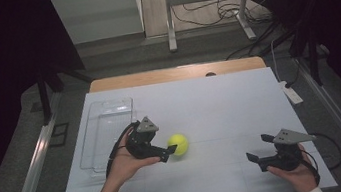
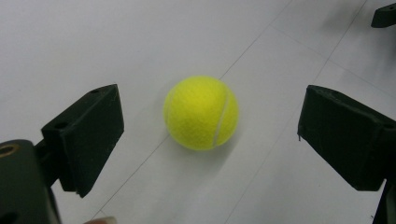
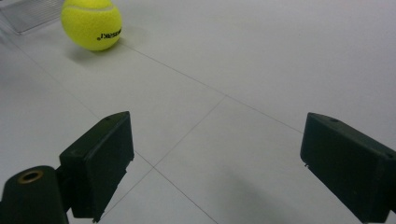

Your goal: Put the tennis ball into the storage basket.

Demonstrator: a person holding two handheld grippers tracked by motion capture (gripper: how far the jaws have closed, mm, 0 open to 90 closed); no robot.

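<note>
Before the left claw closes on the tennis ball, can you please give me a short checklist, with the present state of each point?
1. Left claw open wide enough for the tennis ball: ok, both jaws stand clear of it.
2. Ball centred between the jaws: ok in the left gripper view, slightly nearer the left jaw.
3. Ball lying at rest on the white table: cannot tell from one moment.
4. Claw far enough forward around the ball: not ok, the ball lies beyond the jaw tips.
5. Right claw out of the way: ok, open and well apart from the ball.
6. Clear tray free to receive something: ok, it looks empty.
</note>
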